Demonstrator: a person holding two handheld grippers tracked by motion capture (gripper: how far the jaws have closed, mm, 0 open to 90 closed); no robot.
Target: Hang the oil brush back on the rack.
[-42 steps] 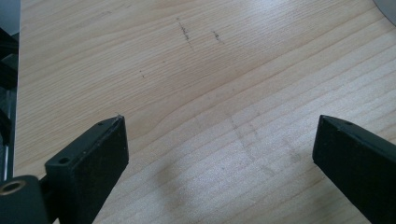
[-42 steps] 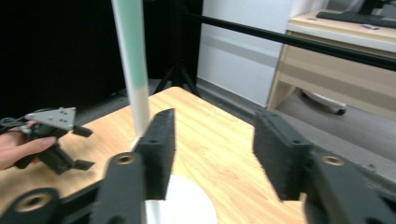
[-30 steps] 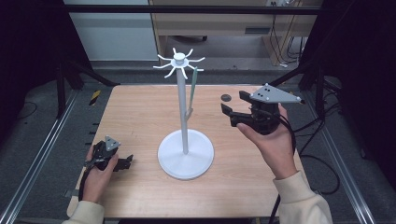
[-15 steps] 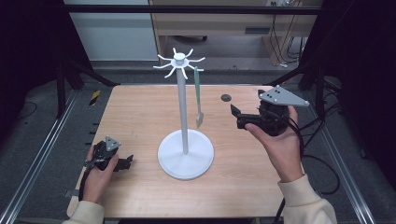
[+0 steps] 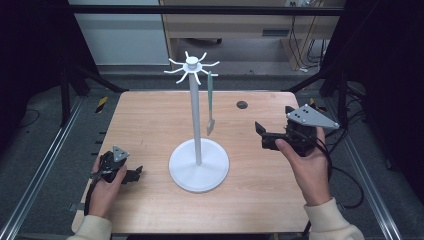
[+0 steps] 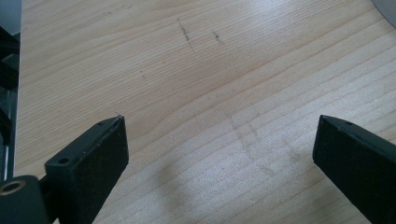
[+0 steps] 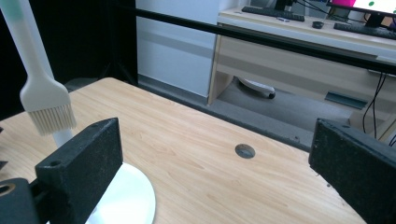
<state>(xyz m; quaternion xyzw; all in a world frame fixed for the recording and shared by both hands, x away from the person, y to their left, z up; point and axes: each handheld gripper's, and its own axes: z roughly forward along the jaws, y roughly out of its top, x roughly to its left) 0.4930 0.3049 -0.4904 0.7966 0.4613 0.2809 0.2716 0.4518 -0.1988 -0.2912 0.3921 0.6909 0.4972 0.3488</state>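
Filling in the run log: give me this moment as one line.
left gripper: open, low over table | right gripper: open, empty, beside stand | brush: hanging from stand hook

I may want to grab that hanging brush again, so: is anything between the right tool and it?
Nothing visible. The right tool is open, and only bare table lies between it and the brush hanging from the white stand.

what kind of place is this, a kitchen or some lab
Probably a lab or office set up for recording, not a kitchen: a bare wooden table inside a metal frame, with a desk carrying keyboards behind.
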